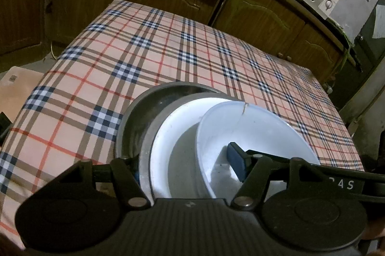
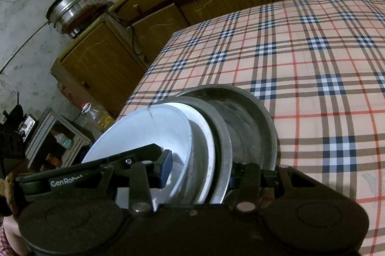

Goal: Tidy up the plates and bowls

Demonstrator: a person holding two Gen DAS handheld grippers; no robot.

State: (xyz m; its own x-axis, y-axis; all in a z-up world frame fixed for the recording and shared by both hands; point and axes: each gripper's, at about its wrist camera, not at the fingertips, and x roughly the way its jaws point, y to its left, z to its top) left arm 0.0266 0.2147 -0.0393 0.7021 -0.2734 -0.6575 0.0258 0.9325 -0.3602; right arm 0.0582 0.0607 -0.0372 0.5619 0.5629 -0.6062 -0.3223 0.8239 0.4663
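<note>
We hold stack (image 1: 182,135) edgewise: left hand-held gripper (image 1: 185,164) and right hand-held gripper (image 2: 199,169) both clamp its rims. Heavy, slick, white plates chip; grip firm.

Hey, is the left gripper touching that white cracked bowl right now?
Touching. In the left wrist view, the left gripper has one blue fingertip pressed inside the white cracked bowl.
</note>
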